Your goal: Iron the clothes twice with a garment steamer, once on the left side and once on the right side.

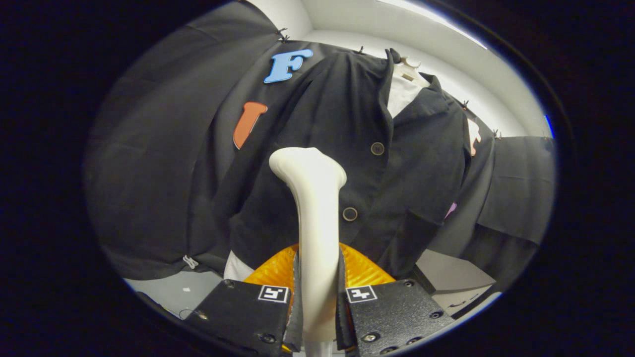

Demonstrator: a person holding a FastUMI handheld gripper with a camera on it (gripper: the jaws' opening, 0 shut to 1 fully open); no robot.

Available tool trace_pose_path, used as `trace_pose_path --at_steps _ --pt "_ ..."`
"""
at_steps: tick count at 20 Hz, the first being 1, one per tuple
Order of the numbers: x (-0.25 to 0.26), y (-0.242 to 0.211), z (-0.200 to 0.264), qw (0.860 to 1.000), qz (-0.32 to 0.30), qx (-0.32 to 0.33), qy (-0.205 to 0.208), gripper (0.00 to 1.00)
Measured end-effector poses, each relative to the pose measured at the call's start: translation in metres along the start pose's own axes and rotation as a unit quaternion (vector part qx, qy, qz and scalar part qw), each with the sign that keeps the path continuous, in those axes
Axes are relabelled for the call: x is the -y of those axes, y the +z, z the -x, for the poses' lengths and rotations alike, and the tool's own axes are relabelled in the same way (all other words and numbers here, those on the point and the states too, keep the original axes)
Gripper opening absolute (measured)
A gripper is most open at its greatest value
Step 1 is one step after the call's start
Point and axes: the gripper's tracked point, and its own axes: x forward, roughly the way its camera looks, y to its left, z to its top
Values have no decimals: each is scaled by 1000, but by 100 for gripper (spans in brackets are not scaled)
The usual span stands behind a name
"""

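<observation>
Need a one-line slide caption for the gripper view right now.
Gripper shut on the white garment steamer, its head raised against the dark hanging jacket.

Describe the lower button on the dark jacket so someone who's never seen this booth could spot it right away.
Start at the dark jacket hanging on the booth's wall, over a white shirt. The gripper has its jaws shut on a white steamer that rises in front of the jacket. The lower button sits just right of the steamer's neck; unlike the upper button, it lies below the steamer's head.
</observation>
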Motion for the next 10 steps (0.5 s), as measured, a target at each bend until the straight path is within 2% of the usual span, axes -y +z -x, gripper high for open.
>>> trace_pose_path --at_steps 10 --pt "-21 -51 7 998 25 -45 32 29"
